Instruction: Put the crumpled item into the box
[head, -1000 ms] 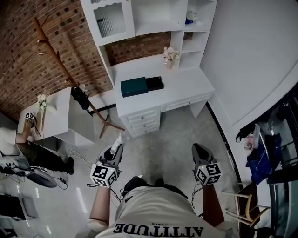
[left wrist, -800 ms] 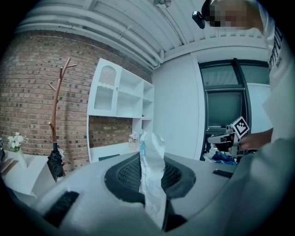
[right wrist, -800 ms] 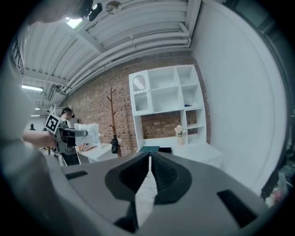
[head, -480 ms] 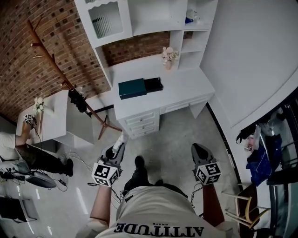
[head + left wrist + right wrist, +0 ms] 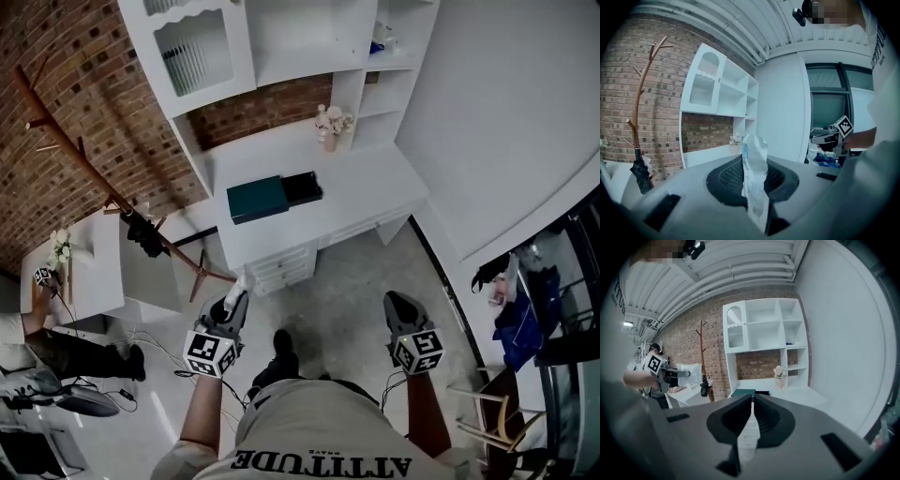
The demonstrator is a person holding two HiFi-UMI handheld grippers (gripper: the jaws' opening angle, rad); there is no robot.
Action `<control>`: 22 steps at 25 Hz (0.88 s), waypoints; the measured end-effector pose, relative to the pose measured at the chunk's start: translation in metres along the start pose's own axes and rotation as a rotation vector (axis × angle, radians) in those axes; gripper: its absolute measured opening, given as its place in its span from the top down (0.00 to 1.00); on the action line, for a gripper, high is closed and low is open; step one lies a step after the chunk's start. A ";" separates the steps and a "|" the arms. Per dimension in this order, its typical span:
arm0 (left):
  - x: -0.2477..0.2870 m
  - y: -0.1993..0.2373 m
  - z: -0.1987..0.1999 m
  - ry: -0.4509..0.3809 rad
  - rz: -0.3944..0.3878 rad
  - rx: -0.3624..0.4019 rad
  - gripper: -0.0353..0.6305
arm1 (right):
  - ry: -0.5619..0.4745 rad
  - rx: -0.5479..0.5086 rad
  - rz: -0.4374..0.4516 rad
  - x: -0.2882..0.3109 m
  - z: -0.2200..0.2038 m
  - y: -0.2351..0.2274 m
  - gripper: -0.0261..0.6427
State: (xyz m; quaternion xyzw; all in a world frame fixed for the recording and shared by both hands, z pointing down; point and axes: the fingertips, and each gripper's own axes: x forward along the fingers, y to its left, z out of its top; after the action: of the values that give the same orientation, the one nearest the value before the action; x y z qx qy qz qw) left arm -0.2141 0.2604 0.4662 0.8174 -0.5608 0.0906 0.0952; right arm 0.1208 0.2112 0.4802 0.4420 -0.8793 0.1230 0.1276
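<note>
**Desk:** How are the arms set, left to right?

**Photographer:** Both bare forearms reach forward over the grey floor (image 5: pixel 347 272), tipped slightly downward toward the white desk. The left hand-held gripper (image 5: pixel 236 298) is clamped on the crumpled item (image 5: pixel 754 178), which stands upright between its pads and pokes out past the tips. The right hand-held gripper (image 5: pixel 396 302) sits level with it, well apart; its jaws are drawn together with nothing caught between them. Each carries a cube of black-and-white square markers near the wrist.

**Desk:** And the surfaces and shapes?

**Photographer:** At far left a bare wooden coat stand (image 5: pixel 639 105) forks like a branch against a rough red brick wall (image 5: pixel 56 122). The crumpled item is thin, white and creased, with a patch of pale blue print near its top, and looks like a wrapper or paper. The gripper pads beside it are dark with a ribbed, mesh-like face set in smooth grey housings. Ahead, on the smooth white tabletop (image 5: pixel 366 187), lies the box (image 5: pixel 258 199): flat, rectangular, dark teal, with a black part touching its right end. Behind it to the right stands a small vase of flowers (image 5: pixel 328 127), pale blooms, beneath a glossy white hutch (image 5: pixel 281 37) of open square shelves. The item is in the left grip, well short of the box.
</note>
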 end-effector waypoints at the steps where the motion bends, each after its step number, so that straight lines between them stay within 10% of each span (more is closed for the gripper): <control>1: 0.007 0.008 0.001 0.003 -0.011 0.001 0.84 | 0.002 0.002 -0.010 0.008 0.002 0.000 0.91; 22: 0.114 0.152 0.007 0.046 -0.182 -0.029 0.84 | 0.049 0.004 -0.133 0.142 0.036 0.033 0.91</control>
State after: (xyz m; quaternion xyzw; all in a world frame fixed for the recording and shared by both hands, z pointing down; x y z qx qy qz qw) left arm -0.3155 0.1024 0.4969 0.8611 -0.4833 0.0922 0.1279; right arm 0.0084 0.1124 0.4904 0.4966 -0.8444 0.1266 0.1562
